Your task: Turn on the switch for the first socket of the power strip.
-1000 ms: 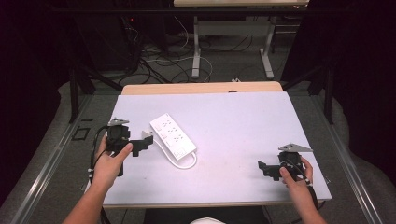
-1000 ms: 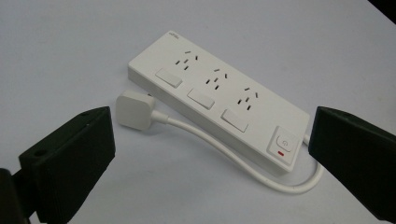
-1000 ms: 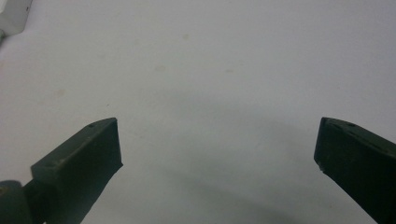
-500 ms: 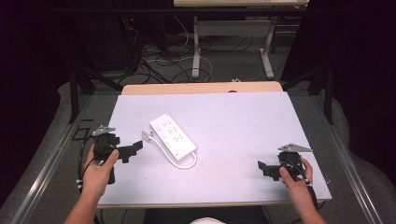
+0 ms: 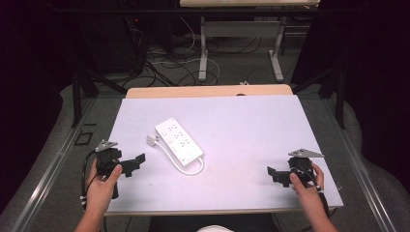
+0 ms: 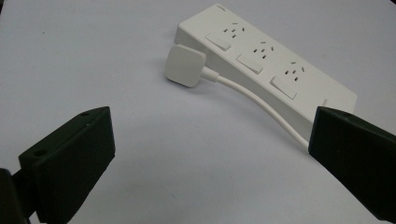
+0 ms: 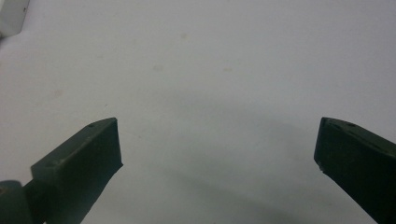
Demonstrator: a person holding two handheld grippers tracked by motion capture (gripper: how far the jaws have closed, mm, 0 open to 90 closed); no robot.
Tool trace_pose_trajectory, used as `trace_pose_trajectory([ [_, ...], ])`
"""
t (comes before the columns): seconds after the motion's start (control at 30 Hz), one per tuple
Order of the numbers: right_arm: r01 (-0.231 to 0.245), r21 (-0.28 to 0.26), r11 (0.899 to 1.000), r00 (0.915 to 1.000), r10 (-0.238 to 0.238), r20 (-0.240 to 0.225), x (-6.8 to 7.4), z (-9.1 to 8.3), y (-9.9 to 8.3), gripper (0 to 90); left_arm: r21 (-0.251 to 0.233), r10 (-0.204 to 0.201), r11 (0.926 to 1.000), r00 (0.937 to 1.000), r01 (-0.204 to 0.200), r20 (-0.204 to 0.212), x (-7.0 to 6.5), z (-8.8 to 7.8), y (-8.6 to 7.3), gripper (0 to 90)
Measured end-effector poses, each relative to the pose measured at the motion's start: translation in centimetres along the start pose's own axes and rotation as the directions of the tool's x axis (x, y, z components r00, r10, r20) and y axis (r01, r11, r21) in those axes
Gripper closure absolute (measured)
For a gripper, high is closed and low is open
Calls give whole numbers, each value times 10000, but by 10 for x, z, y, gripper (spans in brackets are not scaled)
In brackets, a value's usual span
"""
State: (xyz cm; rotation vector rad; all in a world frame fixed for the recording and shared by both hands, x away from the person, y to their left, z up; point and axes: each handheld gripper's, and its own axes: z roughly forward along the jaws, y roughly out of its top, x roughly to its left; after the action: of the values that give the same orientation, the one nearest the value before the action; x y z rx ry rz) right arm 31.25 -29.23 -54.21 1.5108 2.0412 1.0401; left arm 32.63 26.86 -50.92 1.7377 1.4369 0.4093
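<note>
A white power strip (image 5: pixel 179 138) (image 6: pixel 261 65) with three sockets lies at an angle left of the table's middle. Its white plug (image 5: pixel 153 140) (image 6: pixel 185 65) rests on the table beside its far end, the cord (image 5: pixel 180 166) (image 6: pixel 261 105) looping back along the strip's near side. My left gripper (image 5: pixel 133 166) (image 6: pixel 210 154) is at the table's left edge, open, jaws wide apart and pointed at the strip, nothing between them. My right gripper (image 5: pixel 273 175) (image 7: pixel 219 163) stands open over bare table near the front right corner, well away from the strip.
The white tabletop (image 5: pixel 241 130) has a wooden strip (image 5: pixel 208 91) along its far edge. Beyond it are table legs (image 5: pixel 203 53) and loose cables (image 5: pixel 164 58) on the floor. Metal rails (image 5: pixel 53 164) run along both sides.
My left gripper has drawn back to the left and toward the near edge, away from the power strip. The right gripper has stayed put.
</note>
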Motion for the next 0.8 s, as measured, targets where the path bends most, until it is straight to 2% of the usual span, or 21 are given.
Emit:
trace_pose_trajectory([
  [0.17,7,15,10000,10000,-7,-1,0,0,0,2,-24,236,9997,9997,-236,-102,3,2,-7,3],
  [0.3,-2,30,10000,10000,2,0,0,0,0,2,-68,277,9996,9995,-278,-129,5,4,-12,3],
  [0.47,45,-8,10000,10000,-45,0,-1,0,0,2,-141,114,9998,9999,-115,-80,7,6,-18,3],
  [0.53,61,-20,10000,10000,-61,1,-1,0,0,2,-80,207,9998,9997,-208,-154,10,6,-20,3],
  [0.67,38,7,10000,10000,-38,48,-2,-1,0,2,-83,90,9999,9998,-91,-168,12,8,-24,4],
  [0.8,53,-5,10000,10000,-53,52,-3,-1,0,2,-58,150,9999,9996,-151,-250,14,11,-27,4],
])
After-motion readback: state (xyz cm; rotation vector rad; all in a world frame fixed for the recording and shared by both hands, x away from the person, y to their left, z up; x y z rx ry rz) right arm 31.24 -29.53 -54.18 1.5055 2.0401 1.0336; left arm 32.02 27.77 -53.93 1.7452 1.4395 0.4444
